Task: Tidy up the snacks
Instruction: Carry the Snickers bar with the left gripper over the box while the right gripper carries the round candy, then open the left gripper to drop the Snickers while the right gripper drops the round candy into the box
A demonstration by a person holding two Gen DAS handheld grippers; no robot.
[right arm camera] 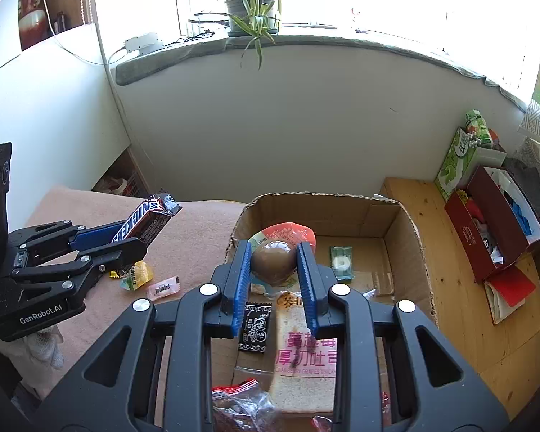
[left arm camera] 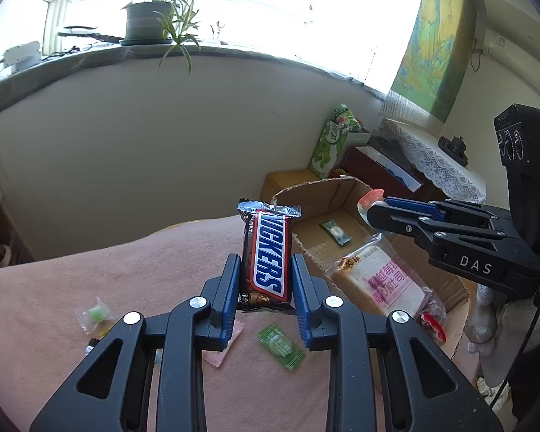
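Observation:
My left gripper (left arm camera: pixel 266 266) is shut on a Snickers bar (left arm camera: pixel 268 252) and holds it upright above the pink blanket (left arm camera: pixel 144 280); the bar also shows in the right wrist view (right arm camera: pixel 144 221). My right gripper (right arm camera: pixel 275 252) is shut on a packaged brown egg (right arm camera: pixel 273 261) with an orange-topped wrapper, held over the open cardboard box (right arm camera: pixel 406 226). The box (left arm camera: pixel 327 194) holds a bagged toast loaf (left arm camera: pixel 374 280), a small green packet (right arm camera: pixel 341 262), a black sachet (right arm camera: pixel 254 327) and a red-sealed bag (right arm camera: pixel 244 403).
Loose candies lie on the blanket: a green wrapper (left arm camera: pixel 280 347), a pink one (left arm camera: pixel 221 351), a clear one with a green sweet (left arm camera: pixel 95 315). A wooden surface (right arm camera: pixel 460 288) to the right carries a red box (right arm camera: pixel 493 223) and a green tissue box (right arm camera: pixel 453 162). Wall and windowsill stand behind.

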